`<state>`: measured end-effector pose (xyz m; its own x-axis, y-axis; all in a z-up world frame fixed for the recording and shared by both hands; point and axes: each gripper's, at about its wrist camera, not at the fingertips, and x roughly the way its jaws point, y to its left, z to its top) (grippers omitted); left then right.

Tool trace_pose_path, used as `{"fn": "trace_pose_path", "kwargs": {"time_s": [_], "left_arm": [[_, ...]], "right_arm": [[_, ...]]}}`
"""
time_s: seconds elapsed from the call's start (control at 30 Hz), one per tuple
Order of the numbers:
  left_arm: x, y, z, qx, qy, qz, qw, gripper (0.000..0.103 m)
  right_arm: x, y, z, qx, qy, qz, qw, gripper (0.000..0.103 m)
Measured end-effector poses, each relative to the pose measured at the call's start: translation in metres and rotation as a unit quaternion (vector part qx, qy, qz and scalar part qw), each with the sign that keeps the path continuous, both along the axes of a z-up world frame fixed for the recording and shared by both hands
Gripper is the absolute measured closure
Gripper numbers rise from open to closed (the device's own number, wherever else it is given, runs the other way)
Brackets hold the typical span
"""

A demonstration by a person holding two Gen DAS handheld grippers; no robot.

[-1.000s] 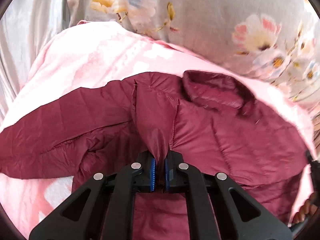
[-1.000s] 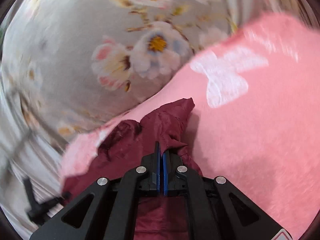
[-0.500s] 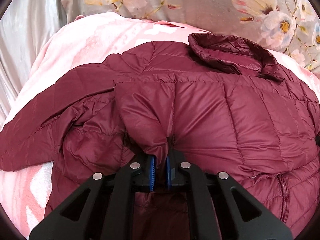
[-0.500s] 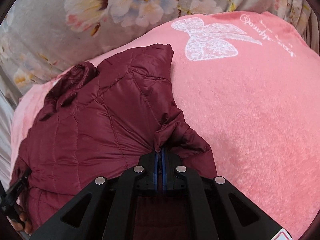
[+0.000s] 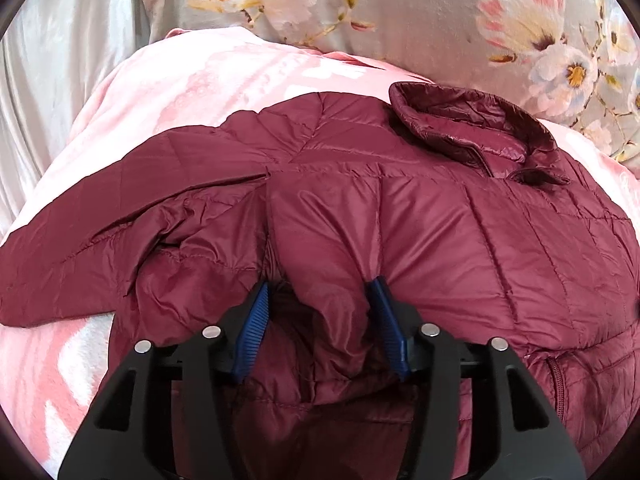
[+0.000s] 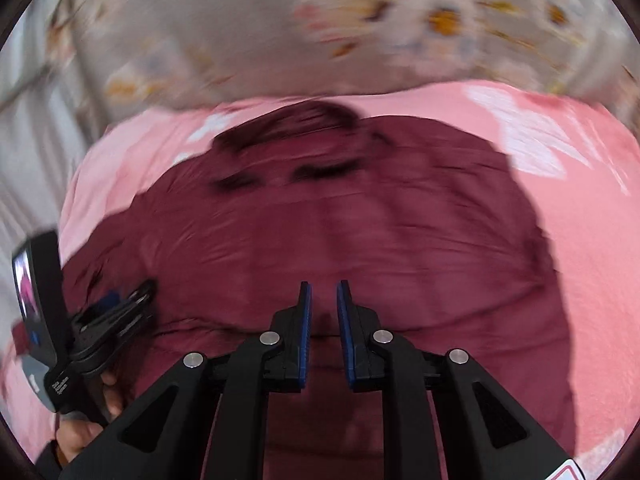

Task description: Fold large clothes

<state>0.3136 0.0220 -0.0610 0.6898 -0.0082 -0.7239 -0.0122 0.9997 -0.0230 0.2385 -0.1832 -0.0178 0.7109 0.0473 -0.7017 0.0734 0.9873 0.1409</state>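
Burgundy quilted puffer jacket [image 5: 460, 232] lies spread on a pink plush blanket with white bows [image 5: 208, 80], its collar toward a grey flower-printed cloth [image 5: 420, 12] behind. The left gripper [image 5: 322, 304] has just been opening: its blue pads stand apart, and a puffed fold of the jacket rises between them, not pressed. One sleeve lies out to the left of this gripper. In the blurred right wrist view, the right gripper [image 6: 323, 308] has also just been opening; a narrow gap shows between its pads, nothing held there, and the jacket lies below and ahead of it
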Motion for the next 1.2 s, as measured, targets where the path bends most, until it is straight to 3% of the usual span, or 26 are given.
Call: {"fn": "trace_pose_path", "kwargs": {"time_s": [0.1,0.2,0.43,0.97,1.13,1.2], "left_arm": [[0.000,0.001,0.000,-0.007,0.001,0.000,1.0000,0.052],[0.000,0.001,-0.001,-0.006,0.001,-0.001,1.0000,0.051],[0.001,-0.003,-0.002,0.008,0.002,-0.004,1.0000,0.049],[0.001,-0.006,-0.002,0.025,0.002,-0.007,0.9997,0.046],[-0.003,0.002,0.001,-0.006,0.005,-0.010,0.9999,0.018],[-0.017,0.020,0.008,-0.039,0.008,-0.006,0.9992,0.016]], "right_arm": [[0.020,0.034,-0.018,-0.013,0.027,0.029,0.999,0.088],[0.030,0.041,-0.041,-0.016,0.050,0.029,0.998,0.088],[0.022,0.043,-0.049,-0.017,0.023,0.023,0.999,0.088],[0.022,0.051,-0.052,-0.034,0.017,0.015,0.999,0.088],[0.022,0.051,-0.052,-0.025,0.015,0.018,0.999,0.089],[0.022,0.048,-0.053,-0.015,0.014,0.019,1.000,0.089]]}}
